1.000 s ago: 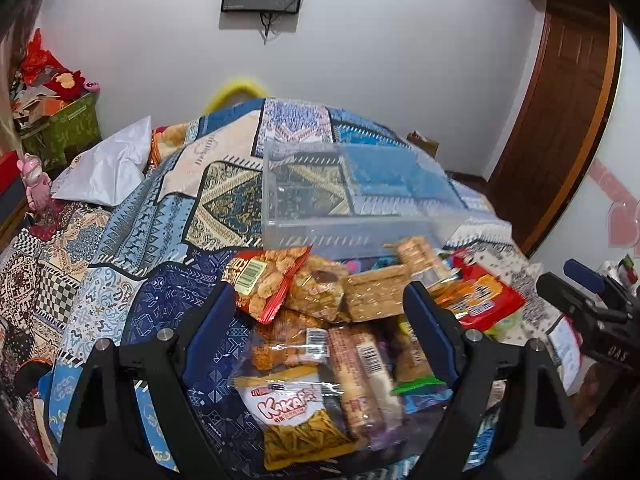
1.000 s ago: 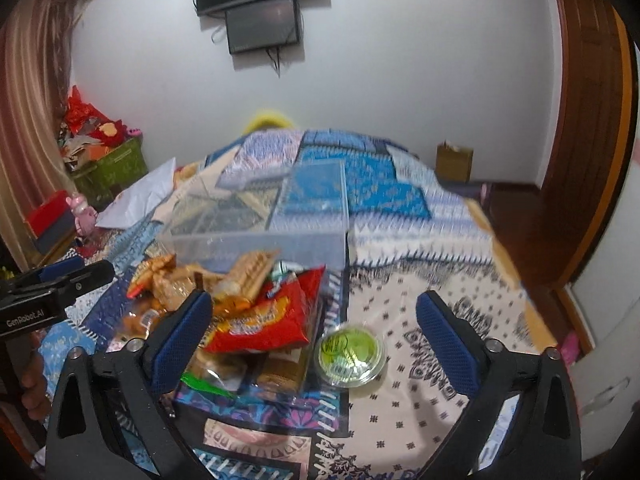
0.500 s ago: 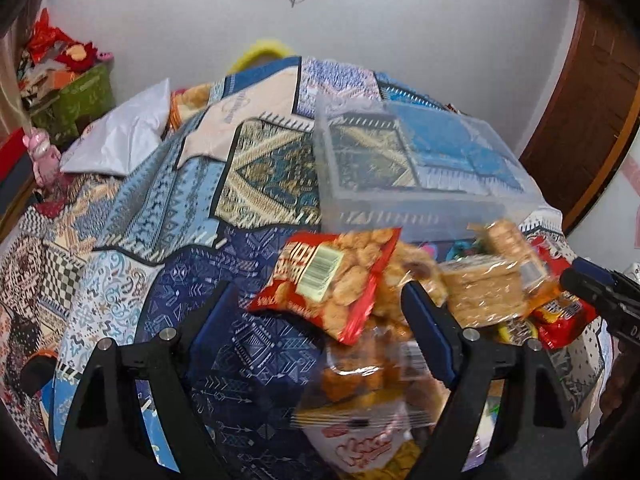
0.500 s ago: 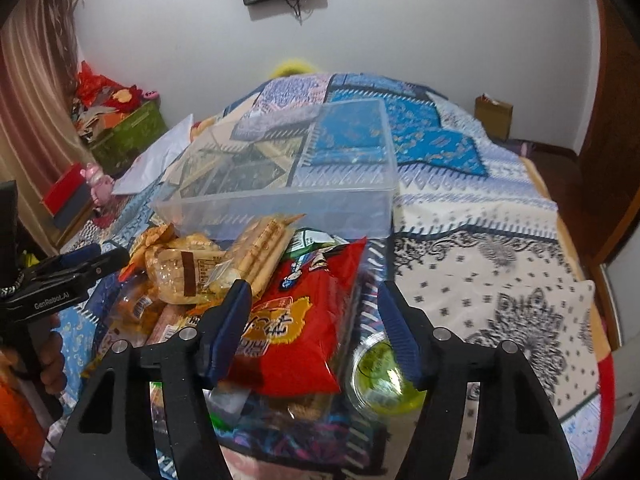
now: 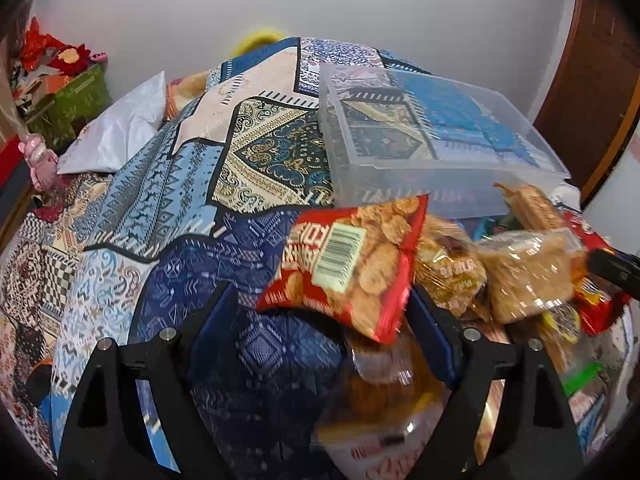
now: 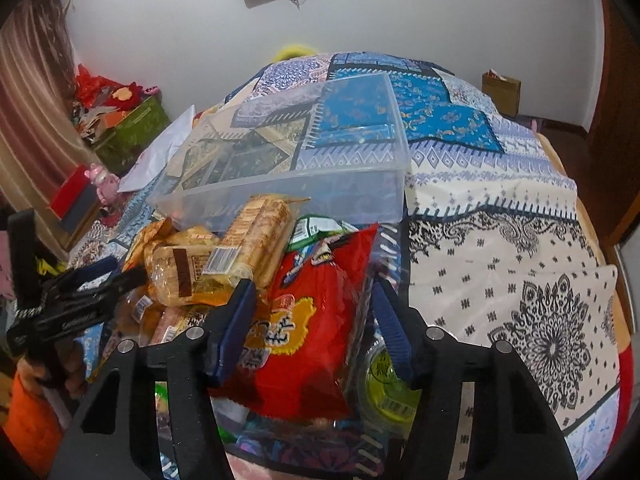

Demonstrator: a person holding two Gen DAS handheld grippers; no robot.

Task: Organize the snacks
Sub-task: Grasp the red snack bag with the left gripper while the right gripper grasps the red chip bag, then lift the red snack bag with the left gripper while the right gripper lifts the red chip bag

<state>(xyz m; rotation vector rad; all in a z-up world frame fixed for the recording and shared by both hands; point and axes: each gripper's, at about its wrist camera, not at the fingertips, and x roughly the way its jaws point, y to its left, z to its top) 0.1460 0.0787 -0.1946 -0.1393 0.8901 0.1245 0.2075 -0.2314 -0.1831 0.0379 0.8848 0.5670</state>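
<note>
A pile of snack packets lies on a patchwork bed in front of a clear plastic bin (image 5: 440, 148), also in the right wrist view (image 6: 304, 160). My left gripper (image 5: 324, 316) is open, low over the pile's left edge, with a red cracker bag (image 5: 352, 268) between its fingers. My right gripper (image 6: 312, 316) is open with its fingers on either side of a big red snack bag (image 6: 308, 320), not clamped. A green-lidded round tub (image 6: 386, 380) sits under the right finger. Biscuit packs (image 6: 256, 236) lie behind.
The bed cover (image 6: 500, 248) stretches open to the right. A white pillow (image 5: 116, 136) lies at the far left. Green boxes with toys (image 6: 132, 124) stand by the left wall. A brown door (image 5: 592, 92) is at the right.
Both grippers moved forward and down onto the pile. The right gripper's fingers narrowed around the red snack bag. The left gripper shifted left, so the red cracker bag sits between its fingers.
</note>
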